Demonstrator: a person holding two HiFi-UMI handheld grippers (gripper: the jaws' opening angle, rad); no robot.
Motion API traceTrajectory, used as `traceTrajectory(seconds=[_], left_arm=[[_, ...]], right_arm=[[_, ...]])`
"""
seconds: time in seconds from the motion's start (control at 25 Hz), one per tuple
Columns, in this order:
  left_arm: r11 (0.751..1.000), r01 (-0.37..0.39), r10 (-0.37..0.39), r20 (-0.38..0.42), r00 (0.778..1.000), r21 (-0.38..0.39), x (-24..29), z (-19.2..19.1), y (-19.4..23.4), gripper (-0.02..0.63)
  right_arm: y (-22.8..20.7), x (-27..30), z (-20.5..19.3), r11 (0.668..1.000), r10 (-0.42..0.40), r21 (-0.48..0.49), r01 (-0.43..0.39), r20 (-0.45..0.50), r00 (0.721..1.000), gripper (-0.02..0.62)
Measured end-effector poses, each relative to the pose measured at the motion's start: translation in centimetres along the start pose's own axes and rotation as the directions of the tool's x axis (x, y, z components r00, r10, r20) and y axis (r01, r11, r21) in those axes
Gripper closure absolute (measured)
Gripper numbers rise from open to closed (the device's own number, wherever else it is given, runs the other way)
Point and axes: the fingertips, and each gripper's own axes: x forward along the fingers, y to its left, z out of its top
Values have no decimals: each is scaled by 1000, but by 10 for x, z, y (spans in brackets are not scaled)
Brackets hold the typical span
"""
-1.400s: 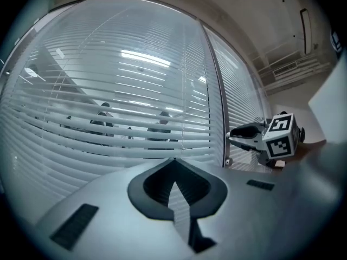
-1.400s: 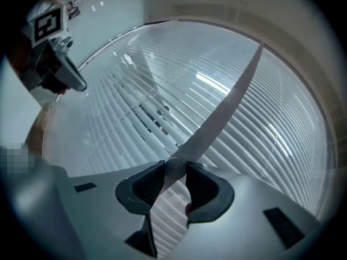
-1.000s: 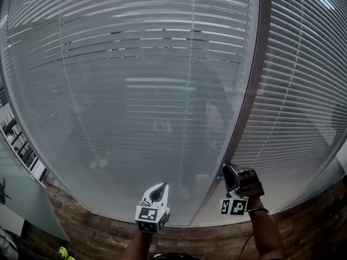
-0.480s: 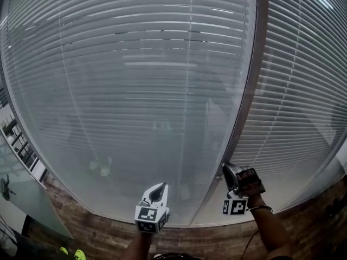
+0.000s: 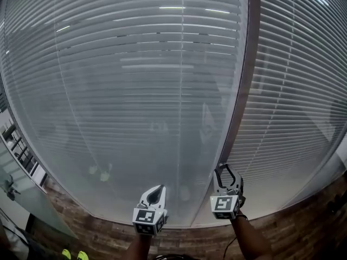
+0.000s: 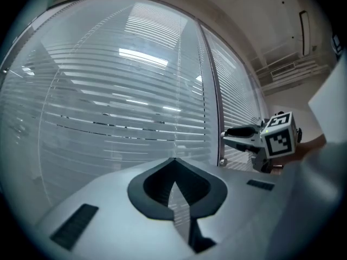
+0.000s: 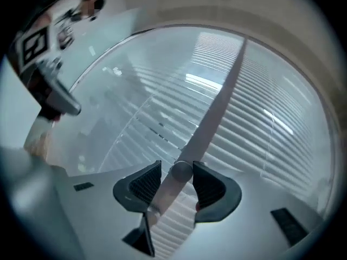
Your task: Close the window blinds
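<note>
Seating the grip comes first: the right gripper point(image 5: 225, 175) holds its fingers point(image 7: 210, 186) narrowly apart, straddling the small round knob point(image 7: 181, 170) on the frame post point(image 5: 242, 91) between the two window panes. One pad looks to touch the knob, but a sliver of post shows at the other, so I judge it not yet clamped. For this step, centre the knob between the pads and squeeze until both ribbed faces bear on it. Then rotate about the knob's own axis without dragging sideways off the post, since a smooth round knob would likely slip under a skewed grip. Turn slowly, watch the slats, and stop once the last gaps vanish. The left gripper point(image 5: 157, 189) hangs low before the left pane point(image 5: 81, 161), fingers point(image 6: 214, 199) pressed together with nothing between them, well apart from the knob. I judge it has no part in this step. Blinds point(image 5: 124, 91): pale horizontal slats set behind the glass, filling both panes from top to bottom. Most slats overlap into a flat grey-white sheet. A band high in the left pane shows thin dark slits point(image 5: 162, 37), so closure looks near but not complete. Ceiling-light reflections point(image 5: 172, 7) streak the glass.
</note>
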Motion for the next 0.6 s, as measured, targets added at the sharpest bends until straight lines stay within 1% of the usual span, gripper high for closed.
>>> traceTrajectory(seconds=[0.04, 0.08, 0.12, 0.2, 0.24, 0.36, 0.4, 0.44, 0.52, 0.6], left_arm=[[1000, 1, -1, -1, 1000, 0, 0, 0, 0, 606], [1000, 5, -5, 0, 1000, 1, 1, -1, -1, 606], [1000, 12, -12, 2, 1000, 2, 1, -2, -2, 606], [1000, 24, -24, 3, 1000, 3, 2, -5, -5, 606], [1000, 22, -22, 3, 1000, 4, 1, -4, -5, 606], [1000, 19, -19, 1, 1000, -1, 0, -5, -3, 606], [1000, 22, -22, 2, 1000, -5, -1, -7, -2, 606], [1000, 23, -23, 3, 1000, -7, -1, -7, -1, 606], [1000, 18, -18, 4, 1000, -5, -1, -5, 0, 606], [1000, 20, -20, 4, 1000, -1, -1, -5, -2, 606]], right_arm=[[-4, 2, -1, 992, -21, 122, 20, 8, 1000, 433], [-8, 3, -3, 974, -46, 220, 44, 4, 999, 433], [-12, 4, -5, 953, -68, 295, 69, -11, 998, 433], [-17, 6, -8, 916, -88, 389, 96, -39, 995, 433], [-16, 8, -10, 905, -83, 416, 91, -37, 996, 433], [-14, 9, -16, 887, -68, 456, 69, -18, 997, 437], [-15, 9, -16, 880, -66, 470, 68, -20, 998, 466], [-16, 8, -17, 873, -65, 482, 67, -21, 998, 466], [-17, 8, -18, 868, -67, 491, 71, -25, 997, 466], [-17, 7, -19, 870, -73, 486, 79, -31, 997, 468]])
